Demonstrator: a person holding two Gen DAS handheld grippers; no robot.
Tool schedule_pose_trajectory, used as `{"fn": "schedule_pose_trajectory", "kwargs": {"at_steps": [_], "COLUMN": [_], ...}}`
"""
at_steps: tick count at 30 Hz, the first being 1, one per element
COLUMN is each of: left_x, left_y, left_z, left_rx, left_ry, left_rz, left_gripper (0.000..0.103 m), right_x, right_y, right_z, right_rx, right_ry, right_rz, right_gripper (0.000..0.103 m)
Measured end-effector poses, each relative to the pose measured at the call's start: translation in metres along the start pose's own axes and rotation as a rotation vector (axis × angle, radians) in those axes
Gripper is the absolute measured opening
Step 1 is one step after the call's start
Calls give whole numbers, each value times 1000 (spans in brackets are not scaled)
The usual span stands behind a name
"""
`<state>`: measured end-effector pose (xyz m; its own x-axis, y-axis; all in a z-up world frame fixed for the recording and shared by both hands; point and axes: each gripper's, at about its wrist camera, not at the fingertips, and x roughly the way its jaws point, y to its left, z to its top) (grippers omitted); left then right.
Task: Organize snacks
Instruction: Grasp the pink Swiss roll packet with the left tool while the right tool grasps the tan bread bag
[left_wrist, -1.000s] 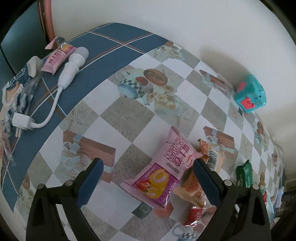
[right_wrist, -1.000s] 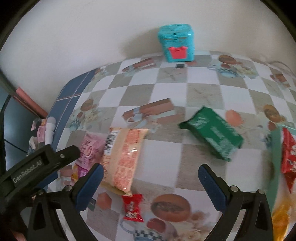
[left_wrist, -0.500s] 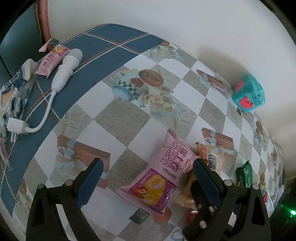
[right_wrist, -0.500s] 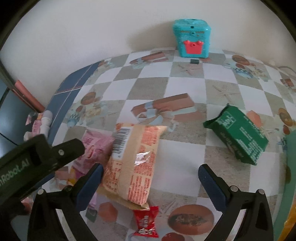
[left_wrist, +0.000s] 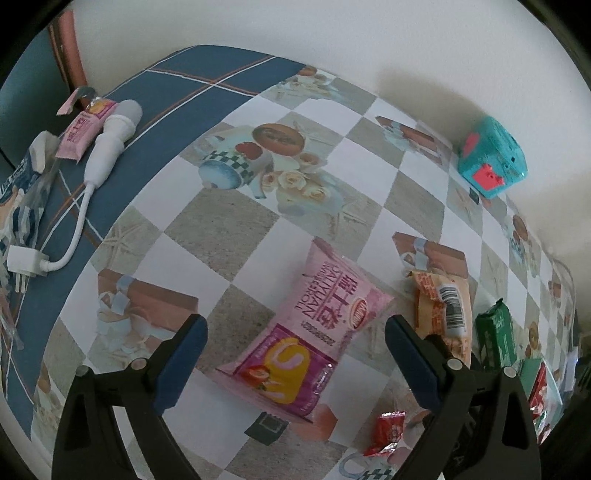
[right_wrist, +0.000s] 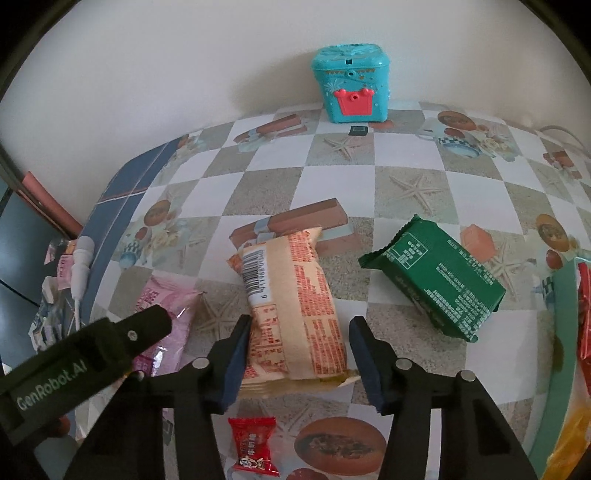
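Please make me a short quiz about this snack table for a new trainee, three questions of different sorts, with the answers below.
1. Multiple choice: what lies between the jaws of the right gripper?
A. a pink packet
B. the beige and orange foil packet with a barcode
C. a green packet
2. True or false: the turquoise plastic box with a red crown stands at the far side of the table, by the white wall.
3. Fill in: over the pink foil packet, the jaws of the left gripper stand ____ (open or shut).

Key
1. B; the jaws are closing around it.
2. True.
3. Open.
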<state>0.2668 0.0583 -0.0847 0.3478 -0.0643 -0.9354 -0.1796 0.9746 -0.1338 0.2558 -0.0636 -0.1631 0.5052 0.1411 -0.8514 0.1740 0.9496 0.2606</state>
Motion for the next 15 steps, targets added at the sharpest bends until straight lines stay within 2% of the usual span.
{"fn": "schedule_pose_trajectory", "kwargs": {"at_steps": [1, 3, 5, 7, 8, 15], "left_x": [0, 2, 5, 5, 5, -4], "left_y": [-1, -3, -4, -4, -4, -3], "left_z": [-1, -1, -2, -2, -2, -1], "left_rx": [6, 18, 14, 12, 12, 6], "left_ry": [1, 9, 19, 19, 21, 7], "left_rz": [3, 13, 11, 3, 7, 23], "left_gripper": [94, 77, 74, 61, 47, 40], "right_x": [0, 0, 0, 0, -1, -6], "right_y": [0, 1, 1, 2, 2, -1], "right_z": [0, -1, -1, -2, -2, -1], "right_rx": [-4, -10, -18, -26, -27, -21], "right_ry": [1, 5, 5, 5, 5, 14], "right_rz": [0, -5, -11, -15, -15, -14], "right_gripper": [53, 50, 50, 49, 48, 46]}}
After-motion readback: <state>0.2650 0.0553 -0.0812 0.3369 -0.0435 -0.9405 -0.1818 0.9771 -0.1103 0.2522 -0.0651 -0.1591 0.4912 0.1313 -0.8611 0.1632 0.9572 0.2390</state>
